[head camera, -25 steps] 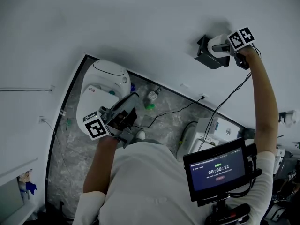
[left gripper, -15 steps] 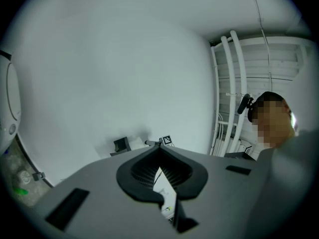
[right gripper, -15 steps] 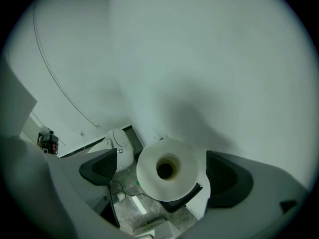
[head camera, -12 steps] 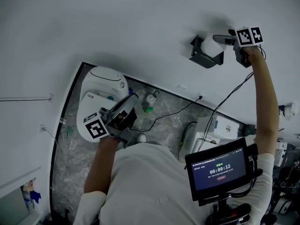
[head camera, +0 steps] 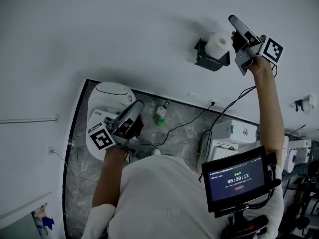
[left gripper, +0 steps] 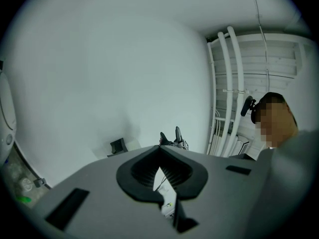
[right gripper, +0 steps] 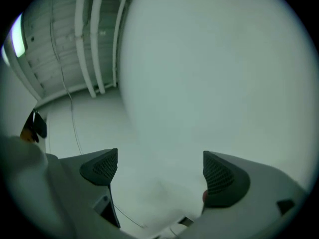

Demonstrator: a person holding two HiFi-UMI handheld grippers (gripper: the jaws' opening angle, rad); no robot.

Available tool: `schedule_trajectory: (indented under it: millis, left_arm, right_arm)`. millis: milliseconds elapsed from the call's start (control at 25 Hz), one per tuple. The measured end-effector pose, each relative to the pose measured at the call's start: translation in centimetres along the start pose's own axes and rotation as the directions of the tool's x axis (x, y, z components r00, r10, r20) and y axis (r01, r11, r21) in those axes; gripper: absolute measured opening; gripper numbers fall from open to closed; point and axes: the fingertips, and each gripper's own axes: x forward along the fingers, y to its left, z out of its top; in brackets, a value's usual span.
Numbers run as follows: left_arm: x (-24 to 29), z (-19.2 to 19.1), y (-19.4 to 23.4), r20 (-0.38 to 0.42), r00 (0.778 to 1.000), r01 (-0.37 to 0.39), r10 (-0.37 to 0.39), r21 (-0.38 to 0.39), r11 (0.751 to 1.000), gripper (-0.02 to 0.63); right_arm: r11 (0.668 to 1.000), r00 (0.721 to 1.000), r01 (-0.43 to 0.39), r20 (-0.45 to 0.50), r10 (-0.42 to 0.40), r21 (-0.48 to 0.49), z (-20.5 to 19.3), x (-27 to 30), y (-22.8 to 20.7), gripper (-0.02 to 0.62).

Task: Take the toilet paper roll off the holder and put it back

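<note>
Toilet paper roll (head camera: 218, 44) sits on the holder (head camera: 208, 61). My right tool (head camera: 234, 29) is just beside the holder, jaws apart, with only wall between them. Left tool (head camera: 135, 108) is well below the holder, jaws together, empty. My read: roll seated, not gripped. Lifting it calls for swinging the right tool onto the roll.

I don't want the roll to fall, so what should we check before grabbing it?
1. Toilet paper roll sits on the holder: ok.
2. Right gripper jaws apart: ok.
3. Nothing between the right jaws, only wall: ok.
4. Toilet paper roll lined up between the right jaws: not ok, it sits beside them in the head view.
5. Left gripper low, away from the holder, jaws together: ok.
</note>
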Motion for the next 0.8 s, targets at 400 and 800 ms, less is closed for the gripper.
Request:
schedule_trajectory:
  millis: [400,800]
  left_arm:
    - [0.5,0.5,-0.3,-0.027,0.999,0.032,-0.032,0.013,0.999,0.006]
    - [0.5,0.8,-0.4,-0.023,0.998,0.062,-0.063,-0.041,0.997,0.006]
  right_arm:
    - [0.830,0.871,-0.380,0.460,0.172,0.409,-7.8,-6.4,7.4,0.546]
    - [0.774,0.805,-0.407,0.590,0.053,0.486,-19.4,-10.6,9.4,0.500]
